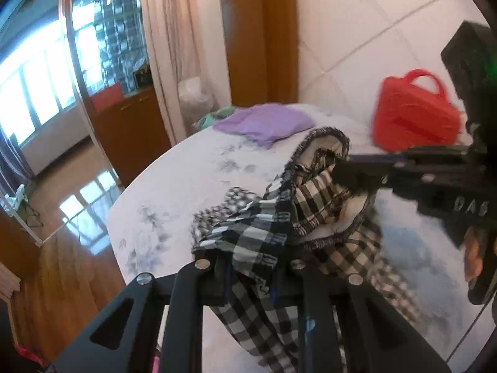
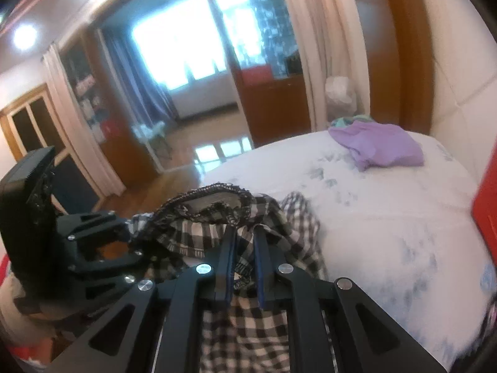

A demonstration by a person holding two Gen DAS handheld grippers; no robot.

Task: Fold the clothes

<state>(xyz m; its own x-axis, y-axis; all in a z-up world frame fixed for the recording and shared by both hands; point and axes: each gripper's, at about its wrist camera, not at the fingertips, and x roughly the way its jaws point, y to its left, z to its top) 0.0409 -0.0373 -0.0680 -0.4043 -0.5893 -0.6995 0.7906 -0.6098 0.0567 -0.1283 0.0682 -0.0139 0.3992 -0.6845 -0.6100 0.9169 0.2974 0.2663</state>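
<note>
A black-and-white checked garment (image 1: 279,217) with a dark frilled elastic waistband is held up over the white bed (image 1: 174,192). My left gripper (image 1: 248,267) is shut on its fabric at the near edge. My right gripper (image 1: 344,171) comes in from the right and is shut on the waistband. In the right wrist view the right gripper (image 2: 245,233) pinches the checked garment (image 2: 248,335) between its narrow fingers, and the left gripper (image 2: 130,236) grips the waistband at the left.
A purple garment (image 1: 267,121) lies on the far side of the bed over something green; it also shows in the right wrist view (image 2: 379,146). A red bag (image 1: 416,115) stands by the white headboard. A wooden floor and cabinet lie to the left of the bed.
</note>
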